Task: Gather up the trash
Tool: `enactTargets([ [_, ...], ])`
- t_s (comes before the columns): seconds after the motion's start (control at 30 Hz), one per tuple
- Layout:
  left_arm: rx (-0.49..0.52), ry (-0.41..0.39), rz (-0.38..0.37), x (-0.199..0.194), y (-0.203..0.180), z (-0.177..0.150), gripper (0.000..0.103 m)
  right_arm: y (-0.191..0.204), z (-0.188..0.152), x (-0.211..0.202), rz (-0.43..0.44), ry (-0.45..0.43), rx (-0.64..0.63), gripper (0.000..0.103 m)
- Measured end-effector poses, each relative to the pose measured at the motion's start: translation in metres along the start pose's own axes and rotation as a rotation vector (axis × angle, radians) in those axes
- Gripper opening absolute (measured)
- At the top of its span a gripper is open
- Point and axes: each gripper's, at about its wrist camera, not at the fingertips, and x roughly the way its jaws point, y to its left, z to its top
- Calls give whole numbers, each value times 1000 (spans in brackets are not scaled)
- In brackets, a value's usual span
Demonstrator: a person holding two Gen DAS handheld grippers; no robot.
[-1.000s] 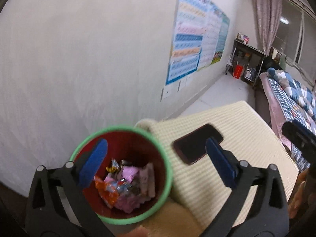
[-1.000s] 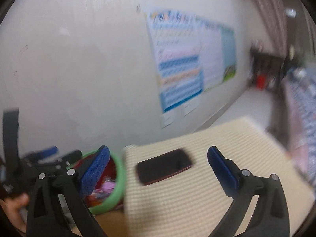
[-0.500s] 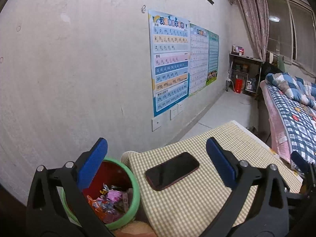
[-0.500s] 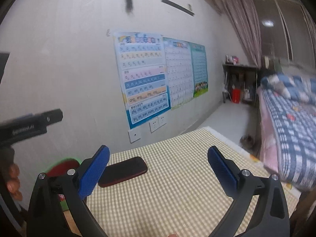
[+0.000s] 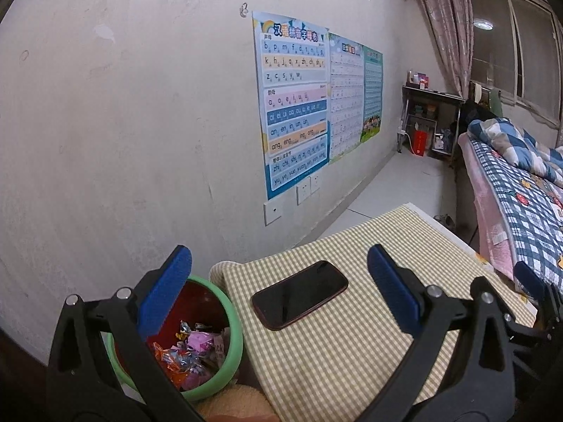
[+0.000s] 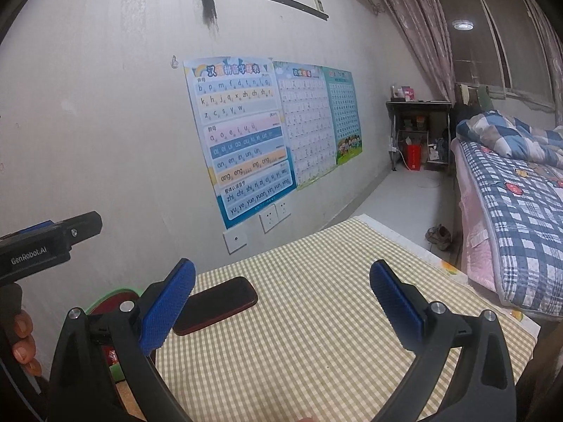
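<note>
A green-rimmed red bin [image 5: 234, 337] sits low at the table's left end, holding several crumpled colourful wrappers [image 5: 191, 351]. My left gripper [image 5: 278, 292] hangs open above the bin's right rim and the table, its blue pads empty. In the right wrist view the bin [image 6: 112, 299] shows only as a green and red sliver behind the left finger. My right gripper [image 6: 281, 302] is open over the checked cloth with nothing between its pads. The left tool's body [image 6: 49, 242] and the fingers of the hand holding it [image 6: 23, 337] appear at that view's left edge.
A dark phone with a red edge [image 5: 299, 293] lies on the yellow checked tablecloth [image 5: 352, 334], also seen as the phone [image 6: 218, 304] in the right wrist view. The wall with posters [image 5: 295, 105] runs close on the left. A bed with a blue plaid quilt [image 6: 517, 193] stands right.
Both grippers have pulled up and back from the bin, so more of the room and table shows. The bin dropped toward the lower left of both views. Both stayed open.
</note>
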Motion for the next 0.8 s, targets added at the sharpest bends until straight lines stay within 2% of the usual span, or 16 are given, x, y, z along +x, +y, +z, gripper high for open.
enactTargets([
  [0.63, -16, 45, -4, 6, 7, -6, 98, 1, -2, 8, 2, 29, -2, 96],
  [0.8, -16, 57, 14, 4, 6, -7, 98, 1, -2, 6, -1, 24, -2, 96],
])
